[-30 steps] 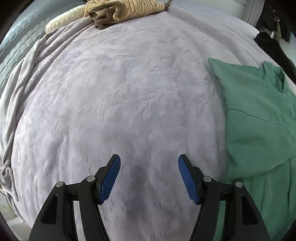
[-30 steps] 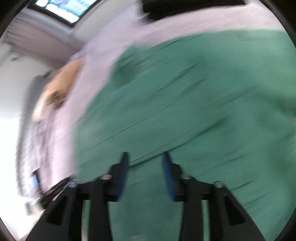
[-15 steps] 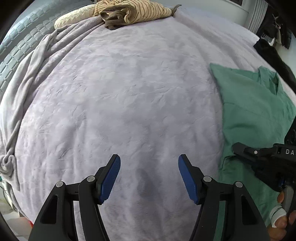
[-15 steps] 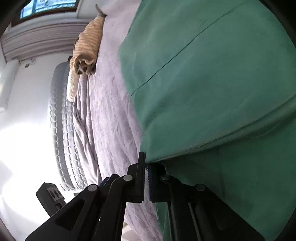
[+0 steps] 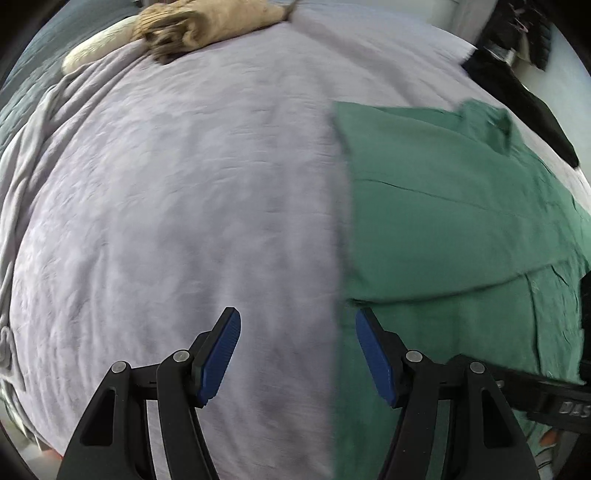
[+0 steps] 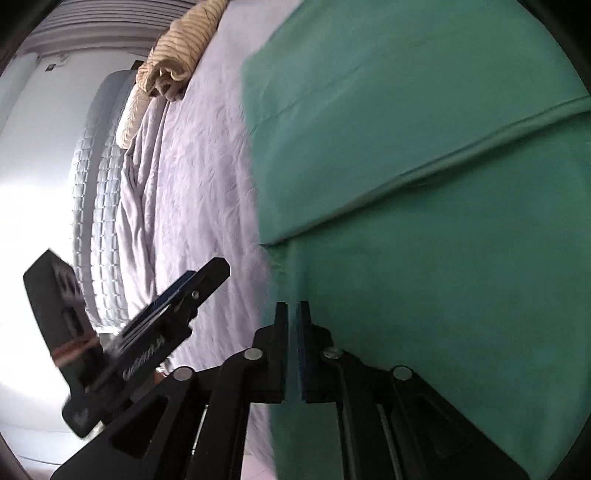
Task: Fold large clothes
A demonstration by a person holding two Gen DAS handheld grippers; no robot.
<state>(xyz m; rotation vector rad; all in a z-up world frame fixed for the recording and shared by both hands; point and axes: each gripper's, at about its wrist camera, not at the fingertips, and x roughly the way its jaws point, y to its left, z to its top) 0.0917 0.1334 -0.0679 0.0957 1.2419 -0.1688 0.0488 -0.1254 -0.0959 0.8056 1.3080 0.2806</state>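
Far left, a quilted grey mattress edge (image 6: pixel 99 206) under a rumpled lilac blanket (image 5: pixel 177 206); up top, a striped tan garment (image 5: pixel 214 18) bunched in a heap. Left gripper (image 5: pixel 297 352) hovering over bare blanket, jaws wide apart, nothing between them — right pad just at the cloth's edge. Rightward, green garment (image 5: pixel 443 221) spread flat, one layer folded over. Right gripper (image 6: pixel 293 347) at its left edge — jaws opening, a narrow gap only, green fabric seen through it, grip uncertain.

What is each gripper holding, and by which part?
Left gripper: open, empty. Right gripper: jaws opening, almost shut, at the side edge of the green cloth garment; whether they pinch it cannot be told.
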